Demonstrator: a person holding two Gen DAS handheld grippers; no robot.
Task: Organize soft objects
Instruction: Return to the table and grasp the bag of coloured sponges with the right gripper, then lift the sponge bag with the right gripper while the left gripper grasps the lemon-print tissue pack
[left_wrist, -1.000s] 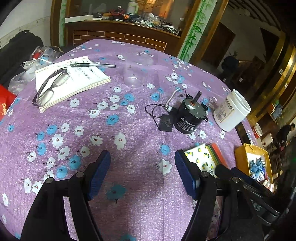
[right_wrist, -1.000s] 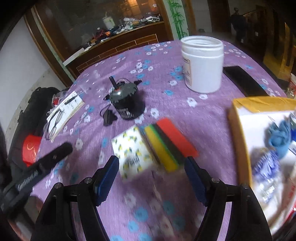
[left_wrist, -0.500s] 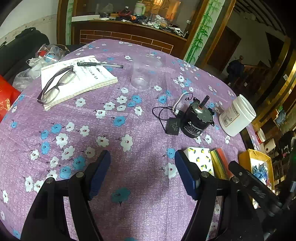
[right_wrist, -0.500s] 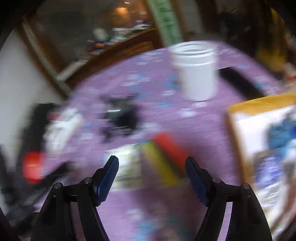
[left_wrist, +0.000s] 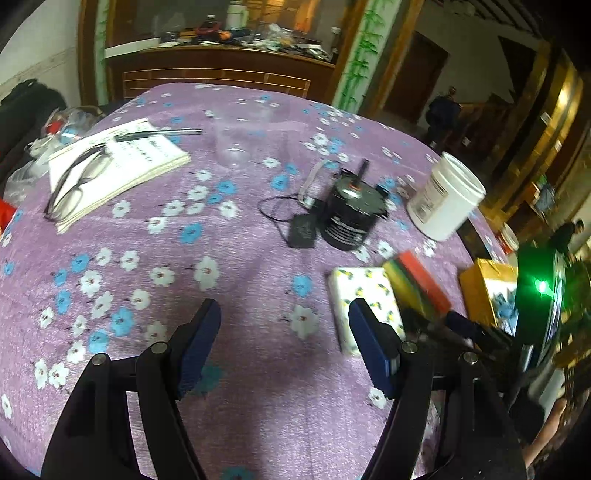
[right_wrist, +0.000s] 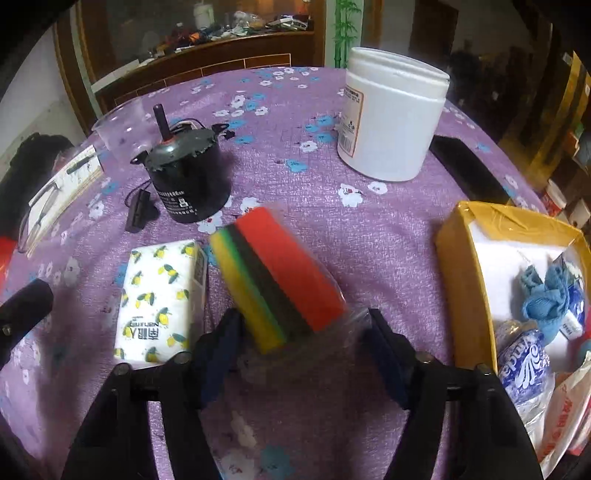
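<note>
A clear-wrapped pack of sponges (right_wrist: 288, 273), striped yellow, green, black and red, lies on the purple flowered tablecloth (right_wrist: 332, 229). My right gripper (right_wrist: 301, 321) straddles its near end and its jaws are closing. The left pad meets the yellow edge and the right pad only brushes the clear wrap. To the left of the sponges lies a white tissue pack with lemon print (right_wrist: 159, 295). My left gripper (left_wrist: 284, 314) hovers open over bare cloth, with the tissue pack (left_wrist: 362, 291) just beyond its right finger. A yellow box (right_wrist: 458, 258) at the right holds a blue cloth (right_wrist: 546, 295) and other soft packs.
A black motor with cable (right_wrist: 188, 177) and a white jar (right_wrist: 391, 118) stand behind the sponges. A black phone (right_wrist: 465, 166) lies behind the box. A clear cup (left_wrist: 236, 144) and a notebook with glasses and a pen (left_wrist: 114, 166) are at the far left.
My right gripper has dropped onto the sponge pack and its jaws have narrowed around it. The left gripper has drifted so the tissue pack now sits closer to its right finger.
</note>
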